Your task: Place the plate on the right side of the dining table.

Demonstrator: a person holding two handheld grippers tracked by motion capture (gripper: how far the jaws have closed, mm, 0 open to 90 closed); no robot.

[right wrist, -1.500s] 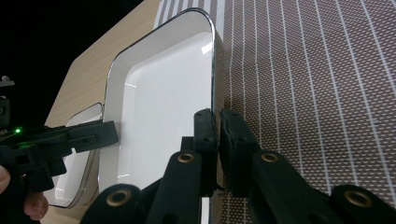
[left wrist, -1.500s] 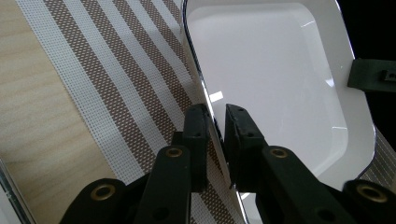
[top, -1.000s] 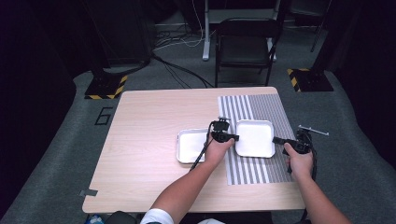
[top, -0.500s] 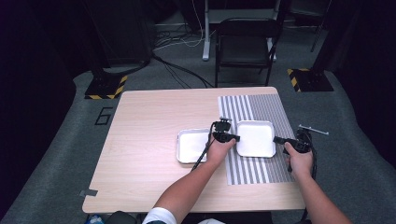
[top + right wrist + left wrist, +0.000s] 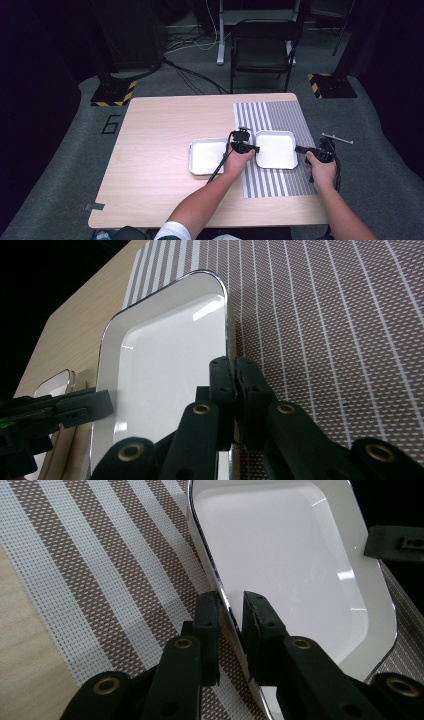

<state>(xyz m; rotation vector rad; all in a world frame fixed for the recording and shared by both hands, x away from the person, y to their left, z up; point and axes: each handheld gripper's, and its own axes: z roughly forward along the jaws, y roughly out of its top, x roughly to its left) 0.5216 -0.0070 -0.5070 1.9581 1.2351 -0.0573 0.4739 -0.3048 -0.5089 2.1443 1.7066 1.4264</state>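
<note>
The pale wooden worktop (image 5: 160,150) carries a rectangular woven placemat (image 5: 280,117) with brown and white stripes on its right part, broad stripes toward the left edge and fine ones toward the right. On that placemat lies a white, glossy, rounded-rectangle tray with a thin dark rim (image 5: 276,148); a second white rounded tray (image 5: 205,156) sits just beside it to the left, on the bare wood. The person's two forearms come in from the near edge, one hand on each side of the tray on the mat. The left gripper (image 5: 248,148) meets the tray's left rim; in the left gripper view (image 5: 231,611) its jaws straddle that rim with a slim gap, having just eased apart slightly, the rim between them. The right gripper (image 5: 301,149) meets the right rim; in the right gripper view (image 5: 233,371) its jaws are pressed together, pinching the tray's edge.
</note>
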